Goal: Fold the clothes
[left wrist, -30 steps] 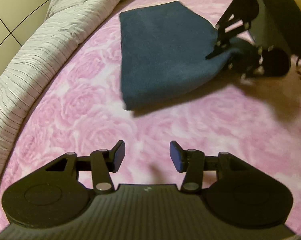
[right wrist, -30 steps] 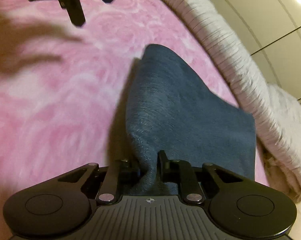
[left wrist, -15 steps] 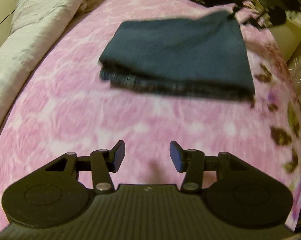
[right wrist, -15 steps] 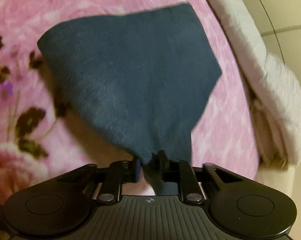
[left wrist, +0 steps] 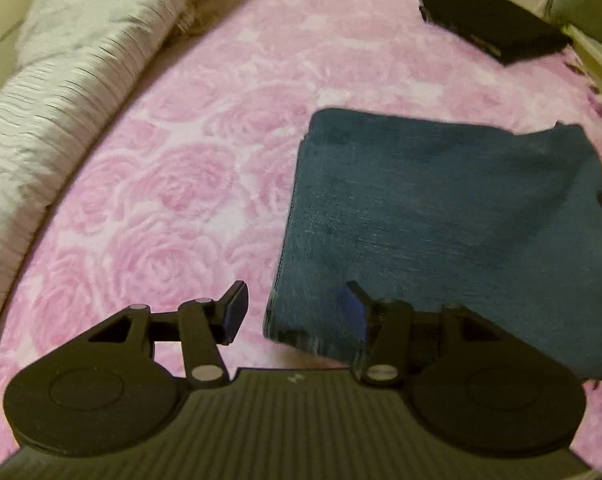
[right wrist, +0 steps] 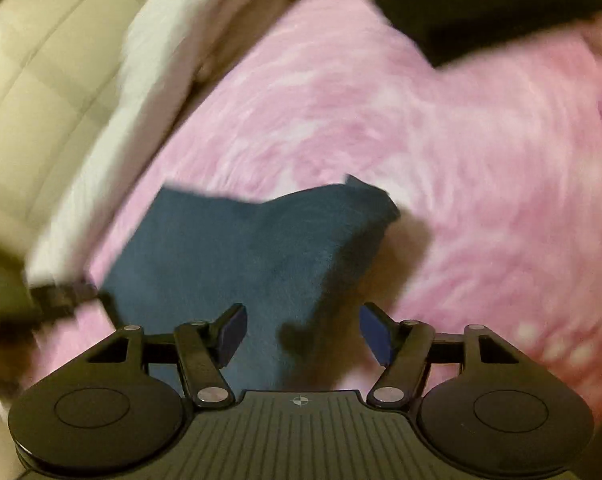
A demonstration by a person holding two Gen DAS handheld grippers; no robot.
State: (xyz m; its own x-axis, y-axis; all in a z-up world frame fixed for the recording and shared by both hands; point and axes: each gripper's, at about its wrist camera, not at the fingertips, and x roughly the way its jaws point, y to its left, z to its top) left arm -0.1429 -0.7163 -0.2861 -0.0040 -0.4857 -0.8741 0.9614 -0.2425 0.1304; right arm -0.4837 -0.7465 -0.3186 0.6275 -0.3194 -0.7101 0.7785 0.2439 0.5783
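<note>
A dark blue cloth (left wrist: 441, 220) lies folded in a flat rectangle on the pink rose blanket (left wrist: 181, 180). My left gripper (left wrist: 297, 314) hovers over the cloth's near left corner. Its jaws are opening a little, the right finger is above the cloth, and the pads press on nothing. In the right wrist view the blue cloth (right wrist: 241, 260) lies below my right gripper (right wrist: 303, 332). Those jaws are opening wide with no cloth pinched between the pads. This view is blurred by motion.
A folded black garment (left wrist: 493, 28) lies at the far right of the bed and also shows as black garment (right wrist: 481, 12). A rolled white striped quilt (left wrist: 61, 100) runs along the left side. A pale wall rises behind the quilt.
My right gripper has let go of the blue cloth and its jaws have spread. The cloth, hanging before, now lies flat. My left gripper has swung to the cloth's near corner.
</note>
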